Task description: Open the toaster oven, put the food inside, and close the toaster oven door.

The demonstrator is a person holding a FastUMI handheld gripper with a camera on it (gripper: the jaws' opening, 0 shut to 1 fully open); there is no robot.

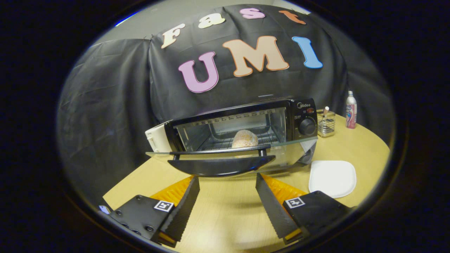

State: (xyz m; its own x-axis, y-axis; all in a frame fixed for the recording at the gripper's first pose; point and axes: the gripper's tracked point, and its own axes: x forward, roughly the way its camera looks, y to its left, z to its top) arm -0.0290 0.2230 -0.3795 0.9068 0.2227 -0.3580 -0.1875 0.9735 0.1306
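Gripper fingers spread wide, holding nothing, serrated inner faces, tips just short of the curved glossy handle of the glass door, which hangs folded down roughly flat. Toaster oven is boxy with a black front, round knob to the right; the food, a rough rounded bun-like lump, sits on the wire rack inside. Smooth rounded-square white plate lies on the pale wood-grain table right of the door; wire caddy and slim bottle stand beyond.
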